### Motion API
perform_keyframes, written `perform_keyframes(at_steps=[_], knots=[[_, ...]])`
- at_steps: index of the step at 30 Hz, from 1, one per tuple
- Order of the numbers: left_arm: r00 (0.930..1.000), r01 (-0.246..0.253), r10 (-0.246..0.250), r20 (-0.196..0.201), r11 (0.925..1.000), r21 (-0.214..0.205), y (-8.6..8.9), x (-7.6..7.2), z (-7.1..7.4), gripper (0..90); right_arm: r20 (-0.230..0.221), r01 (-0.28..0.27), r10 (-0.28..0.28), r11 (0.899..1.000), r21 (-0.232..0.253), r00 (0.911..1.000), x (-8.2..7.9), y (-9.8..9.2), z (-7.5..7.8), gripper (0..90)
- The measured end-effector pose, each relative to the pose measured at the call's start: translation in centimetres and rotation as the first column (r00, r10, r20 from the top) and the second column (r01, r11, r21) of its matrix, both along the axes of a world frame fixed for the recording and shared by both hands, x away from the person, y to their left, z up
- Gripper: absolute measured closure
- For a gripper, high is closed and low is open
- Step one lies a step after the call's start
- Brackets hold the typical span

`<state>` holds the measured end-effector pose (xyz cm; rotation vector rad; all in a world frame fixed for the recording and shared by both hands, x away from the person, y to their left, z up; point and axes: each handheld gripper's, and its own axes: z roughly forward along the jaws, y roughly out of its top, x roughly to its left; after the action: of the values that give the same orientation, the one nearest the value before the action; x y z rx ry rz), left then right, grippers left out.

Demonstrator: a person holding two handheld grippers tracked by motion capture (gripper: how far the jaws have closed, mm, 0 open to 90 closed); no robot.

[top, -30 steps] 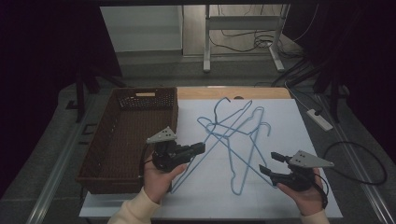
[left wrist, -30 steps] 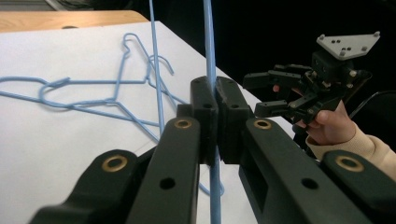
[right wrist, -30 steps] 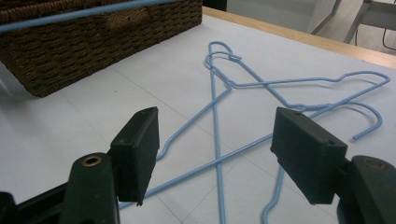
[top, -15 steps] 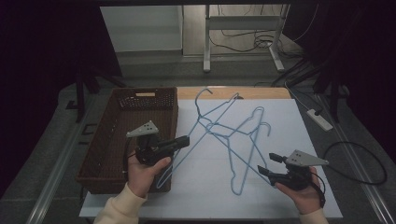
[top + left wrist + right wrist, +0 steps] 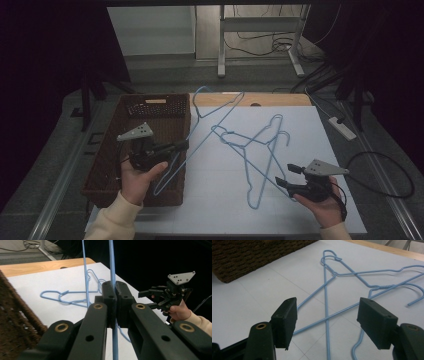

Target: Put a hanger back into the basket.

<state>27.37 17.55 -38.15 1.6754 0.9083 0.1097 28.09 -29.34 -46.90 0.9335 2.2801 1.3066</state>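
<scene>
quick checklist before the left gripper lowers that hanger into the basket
1. Left gripper shut on the held hanger: ok.
2. Held hanger over the basket: not ok, its lower corner is over the basket, its hook end reaches past the far rim.
3. Held hanger free of the other hangers: cannot tell.
4. Right gripper open and holding nothing: ok.
5. Right gripper away from the basket: ok, it is at the table's right side.

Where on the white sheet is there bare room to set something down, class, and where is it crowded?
Bare: the white sheet along the near edge, between basket and right gripper; also the far right strip. Crowded: the middle, where blue hangers overlap.
</scene>
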Motion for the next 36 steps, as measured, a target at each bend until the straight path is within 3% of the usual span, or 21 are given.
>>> perform_keyframes(at_steps=[15,25,36], knots=[[0.9981,-0.062,0.062,0.006,0.9981,-0.009,5.3,1.2,0.3,87.4,-0.026,-0.014,0.013,1.000,-0.015,0.9996,0.0,0.4,-0.6,32.8],[0.9933,-0.116,0.115,0.010,0.9906,0.073,10.2,1.6,-0.2,87.5,-0.043,-0.008,0.007,1.000,-0.019,0.9991,0.0,0.4,-0.7,32.7],[0.9926,-0.120,0.121,-0.011,0.9876,0.101,13.2,2.1,-1.3,87.5,-0.055,-0.009,0.007,0.999,-0.033,0.9985,0.0,0.5,-1.0,32.7]])
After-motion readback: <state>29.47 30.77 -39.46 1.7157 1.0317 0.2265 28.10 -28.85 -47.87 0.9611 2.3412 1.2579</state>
